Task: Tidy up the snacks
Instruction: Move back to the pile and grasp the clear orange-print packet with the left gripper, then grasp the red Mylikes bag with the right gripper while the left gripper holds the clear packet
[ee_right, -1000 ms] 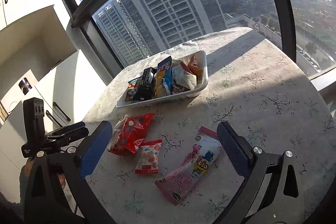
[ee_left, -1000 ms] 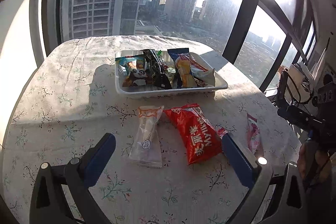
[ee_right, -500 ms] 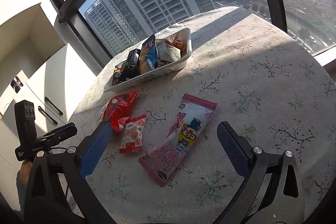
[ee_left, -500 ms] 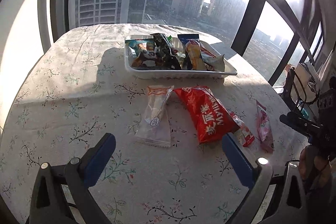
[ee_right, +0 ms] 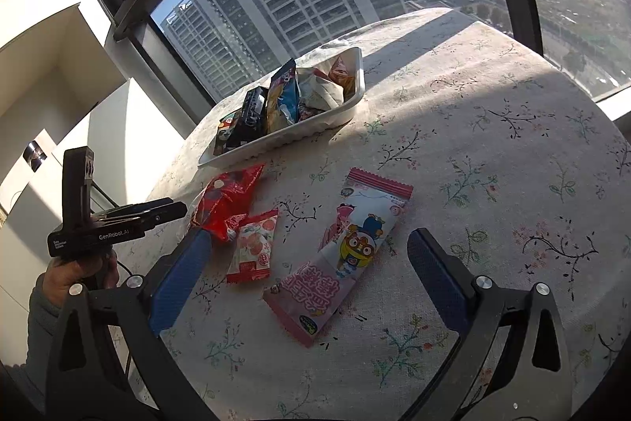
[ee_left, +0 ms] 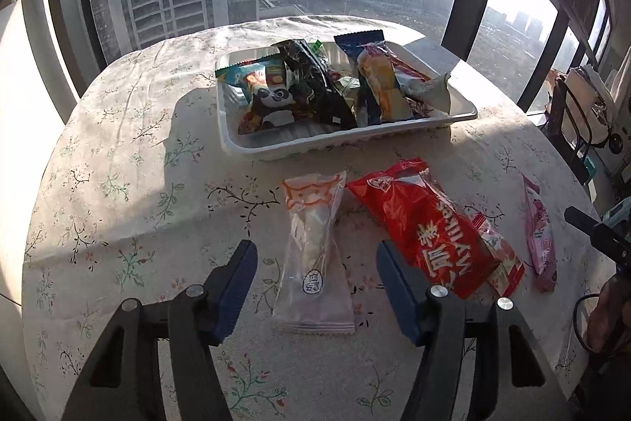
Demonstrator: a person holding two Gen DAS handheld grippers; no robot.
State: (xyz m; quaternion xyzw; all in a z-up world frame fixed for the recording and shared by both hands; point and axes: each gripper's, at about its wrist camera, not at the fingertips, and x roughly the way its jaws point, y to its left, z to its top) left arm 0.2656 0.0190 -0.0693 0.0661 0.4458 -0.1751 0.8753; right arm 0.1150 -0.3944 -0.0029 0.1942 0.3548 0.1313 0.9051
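Note:
A white tray [ee_left: 252,145] full of snack packets sits mid-table; it also shows in the right wrist view [ee_right: 276,141]. In front of it lie a clear packet [ee_left: 315,255], a red bag [ee_left: 430,231], a small red-white packet [ee_left: 501,255] and a pink packet [ee_left: 538,231]. My left gripper [ee_left: 315,263] is open, its fingers on either side of the clear packet, not touching it that I can see. My right gripper [ee_right: 307,263] is open over the pink cartoon packet [ee_right: 343,251], with the small packet [ee_right: 254,243] and red bag [ee_right: 226,200] to its left.
The round table [ee_left: 118,184] has a floral cloth and stands against large windows. A rack with bags [ee_left: 579,105] stands at the right past the table edge. The left gripper's body [ee_right: 102,227] and hand show at the right view's left edge.
Both grippers have moved forward and down toward the loose packets. The left gripper's jaws have narrowed and now straddle the clear packet. The right gripper now frames the pink packet.

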